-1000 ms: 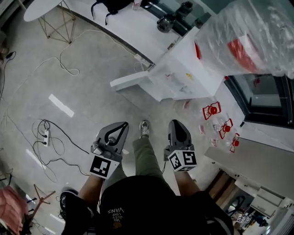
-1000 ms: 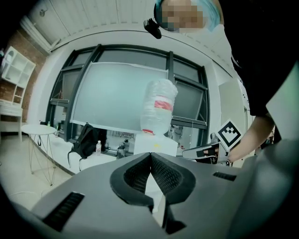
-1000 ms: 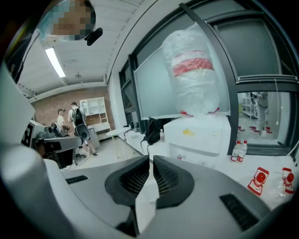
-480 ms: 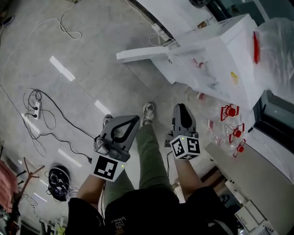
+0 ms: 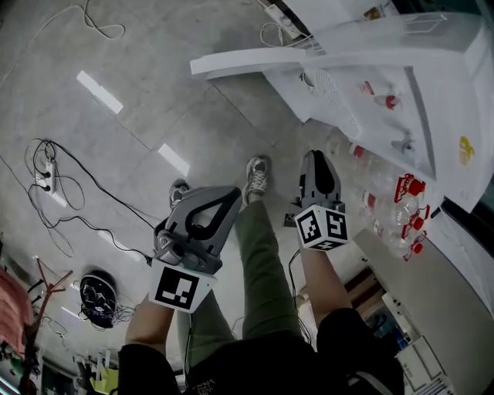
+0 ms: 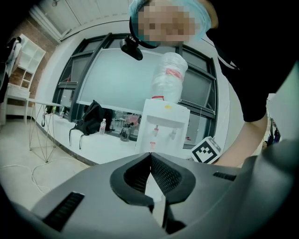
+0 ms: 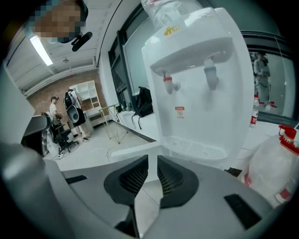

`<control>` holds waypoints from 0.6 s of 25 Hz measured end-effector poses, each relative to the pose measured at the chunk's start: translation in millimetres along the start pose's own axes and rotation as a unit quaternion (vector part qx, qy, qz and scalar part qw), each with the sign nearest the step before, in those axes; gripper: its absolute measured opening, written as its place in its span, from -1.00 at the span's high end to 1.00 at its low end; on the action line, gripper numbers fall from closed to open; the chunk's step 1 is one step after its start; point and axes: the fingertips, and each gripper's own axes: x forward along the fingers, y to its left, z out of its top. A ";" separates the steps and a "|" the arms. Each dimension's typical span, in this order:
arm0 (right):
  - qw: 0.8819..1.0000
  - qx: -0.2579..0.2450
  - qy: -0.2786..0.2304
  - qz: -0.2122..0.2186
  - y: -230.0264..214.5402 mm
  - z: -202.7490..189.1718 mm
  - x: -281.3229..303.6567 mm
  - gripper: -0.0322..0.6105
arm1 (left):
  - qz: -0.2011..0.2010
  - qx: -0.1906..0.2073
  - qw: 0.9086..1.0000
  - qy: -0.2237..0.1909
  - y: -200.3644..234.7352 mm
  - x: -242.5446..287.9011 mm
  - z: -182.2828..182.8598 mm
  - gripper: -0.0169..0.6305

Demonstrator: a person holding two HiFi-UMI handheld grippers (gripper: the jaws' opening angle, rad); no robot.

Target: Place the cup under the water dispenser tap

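Ahead of both grippers: white plastic water dispenser (image 7: pixel 205 107), red-handled tap (image 7: pixel 167 82) above round drip grille (image 7: pixel 194 145). Left gripper (image 6: pixel 150 155) clenched, nothing held. Right gripper (image 7: pixel 153 158) clenched, nothing held.

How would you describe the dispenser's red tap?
Find the white water dispenser with a bottle on top. Two taps hang under its ledge, above the drip grille. The red tap is the left one, facing it; the other tap is grey.
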 end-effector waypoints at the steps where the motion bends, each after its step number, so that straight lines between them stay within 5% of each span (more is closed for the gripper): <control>1: 1.000 -0.001 0.004 -0.004 -6.5 -9.6 8.2 0.76 | -0.001 -0.002 1.000 0.000 1.0 4.2 -6.7 0.89; 15: 0.992 0.007 0.113 -0.063 -106.2 -150.9 135.4 0.75 | -0.004 -0.022 1.000 -0.002 19.2 61.4 -89.9 0.89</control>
